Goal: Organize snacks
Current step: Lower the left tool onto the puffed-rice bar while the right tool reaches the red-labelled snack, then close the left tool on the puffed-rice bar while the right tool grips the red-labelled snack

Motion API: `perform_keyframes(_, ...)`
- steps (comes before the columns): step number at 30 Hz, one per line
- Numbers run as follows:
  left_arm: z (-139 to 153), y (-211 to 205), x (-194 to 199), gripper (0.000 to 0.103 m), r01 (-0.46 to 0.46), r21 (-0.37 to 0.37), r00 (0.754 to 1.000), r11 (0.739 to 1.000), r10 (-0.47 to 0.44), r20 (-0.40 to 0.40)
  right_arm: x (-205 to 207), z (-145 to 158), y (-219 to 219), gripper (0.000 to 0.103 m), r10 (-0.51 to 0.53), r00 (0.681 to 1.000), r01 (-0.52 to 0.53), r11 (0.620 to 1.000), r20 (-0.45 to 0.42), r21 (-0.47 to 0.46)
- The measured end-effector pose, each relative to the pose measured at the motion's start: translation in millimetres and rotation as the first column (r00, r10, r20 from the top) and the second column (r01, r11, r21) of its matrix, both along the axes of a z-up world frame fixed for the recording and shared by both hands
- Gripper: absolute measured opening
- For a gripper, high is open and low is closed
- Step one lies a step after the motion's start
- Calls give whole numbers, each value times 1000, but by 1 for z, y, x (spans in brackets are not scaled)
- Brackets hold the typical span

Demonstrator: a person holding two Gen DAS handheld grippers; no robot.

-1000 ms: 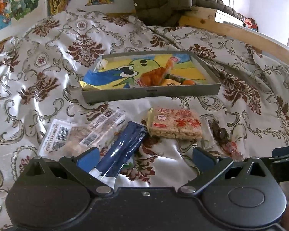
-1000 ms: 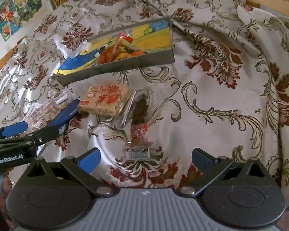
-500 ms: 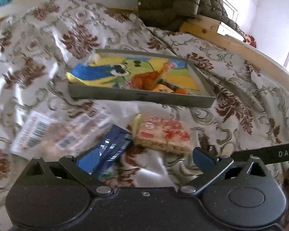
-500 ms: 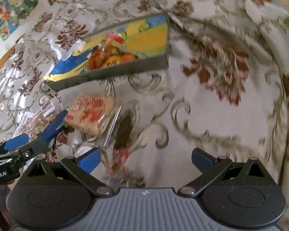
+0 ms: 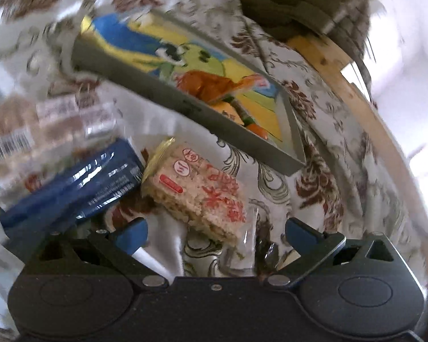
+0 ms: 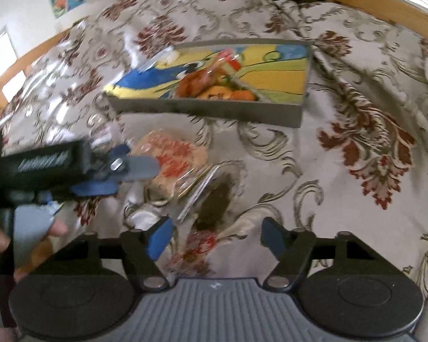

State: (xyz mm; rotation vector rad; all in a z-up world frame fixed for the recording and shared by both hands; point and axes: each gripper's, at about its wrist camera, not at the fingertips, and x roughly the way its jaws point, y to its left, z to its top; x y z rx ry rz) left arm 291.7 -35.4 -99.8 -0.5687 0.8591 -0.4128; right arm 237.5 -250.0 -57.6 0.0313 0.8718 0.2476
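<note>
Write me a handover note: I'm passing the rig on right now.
Left gripper: open, over the rice bar, nothing held.
Right gripper: jaws have just been closing, dark snack packet between them, pads not pressing it.
Done: orange snacks lie in the grey tray.
Left to do: rice bar, blue packet, barcoded clear packets and dark snack packet, all on the bedspread before the tray.
</note>
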Motion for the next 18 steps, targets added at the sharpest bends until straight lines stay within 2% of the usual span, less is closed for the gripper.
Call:
perform_keyframes(2, -4, 1, 4, 99, -14, -52, 1000, 999, 13, -10, -1, -2, 6, 64, 17, 1000, -17, 1000, -8, -5)
perform_keyframes(7, -14, 5, 14, 91, -60, -171, 998, 983, 53, -44, 2, -8, 10, 62, 19, 1000, -19, 1000, -15, -9)
perform_keyframes(10, -23, 11, 18, 80, -95, -217, 994, 972, 81, -72, 7, -15, 12, 62, 10, 999, -11, 1000, -41, -16)
perform_keyframes(13, -29, 16, 22, 61, -133, -239, 989, 962, 115, -89, 10, -21, 15, 61, 13, 999, -15, 999, -47, -37)
perform_keyframes(15, -32, 19, 22, 48, -156, -248, 986, 956, 134, -104, 11, -22, 18, 55, 22, 999, -25, 998, -38, -55)
perform_keyframes(18, -33, 22, 20, 43, -171, -257, 984, 951, 151, -97, 11, -22, 18, 50, 23, 999, -25, 998, -33, -57)
